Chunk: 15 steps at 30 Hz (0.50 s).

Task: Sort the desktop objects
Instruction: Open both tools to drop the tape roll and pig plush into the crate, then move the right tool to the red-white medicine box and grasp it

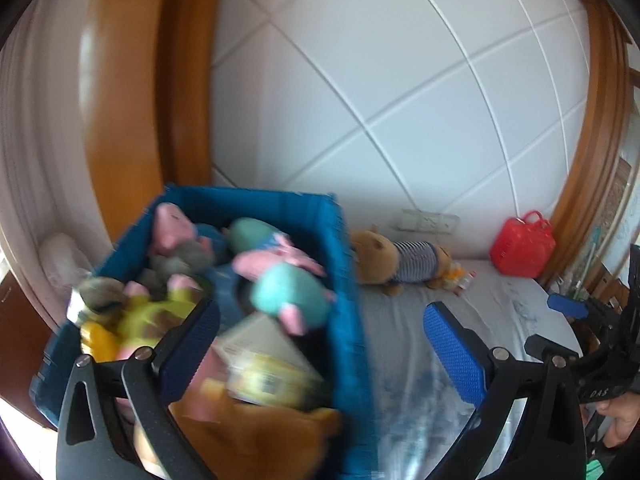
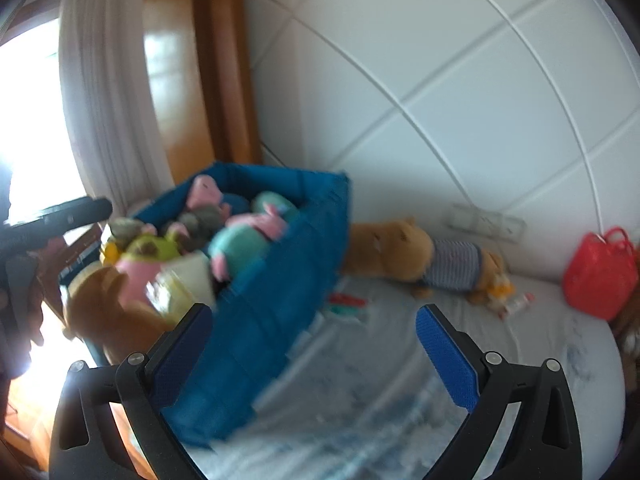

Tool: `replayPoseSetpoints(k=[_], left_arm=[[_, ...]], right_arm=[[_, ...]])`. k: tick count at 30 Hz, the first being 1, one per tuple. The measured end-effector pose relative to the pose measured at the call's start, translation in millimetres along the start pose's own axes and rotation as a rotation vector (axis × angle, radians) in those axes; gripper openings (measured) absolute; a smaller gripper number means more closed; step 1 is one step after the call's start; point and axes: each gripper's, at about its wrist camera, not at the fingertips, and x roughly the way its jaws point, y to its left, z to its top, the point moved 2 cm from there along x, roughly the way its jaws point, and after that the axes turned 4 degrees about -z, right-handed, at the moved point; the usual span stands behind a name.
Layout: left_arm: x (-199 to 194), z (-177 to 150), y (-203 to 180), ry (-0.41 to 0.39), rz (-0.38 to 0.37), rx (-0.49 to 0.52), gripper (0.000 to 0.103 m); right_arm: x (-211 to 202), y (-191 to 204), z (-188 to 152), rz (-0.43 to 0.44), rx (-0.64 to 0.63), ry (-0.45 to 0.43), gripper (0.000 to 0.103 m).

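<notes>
A blue fabric bin (image 1: 344, 280) (image 2: 280, 280) full of plush toys stands on the grey table at the left. A teal and pink plush (image 1: 288, 292) (image 2: 240, 240) lies on top. A white and yellow box (image 1: 264, 364) and a brown plush (image 1: 256, 440) sit at its near end. My left gripper (image 1: 320, 352) is open over the bin's near right wall. My right gripper (image 2: 316, 352) is open, its left finger in front of the bin. A brown bear in a striped shirt (image 1: 400, 260) (image 2: 416, 256) lies by the wall.
A red plastic basket (image 1: 522, 244) (image 2: 600, 276) stands at the far right. Small items (image 2: 516, 300) lie by the bear's feet, and red and green pens (image 2: 348, 304) beside the bin. The grey table (image 1: 500, 312) (image 2: 400, 380) meets a white tiled wall. Both views are blurred.
</notes>
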Motion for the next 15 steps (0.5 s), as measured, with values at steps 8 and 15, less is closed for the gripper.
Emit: replayPoseSetpoints(k=[8,15], left_arm=[[60,-52,-113,0.096,0.004,-0.002,0.103],[104,-86,-163,0.181,-0.002,-0.012,0.103]], right_arm=[[-34,-125,-62,-0.040,0.025,0.037,0.103],[-31,-213,-95,-0.090,0.064,0.087,0.103]])
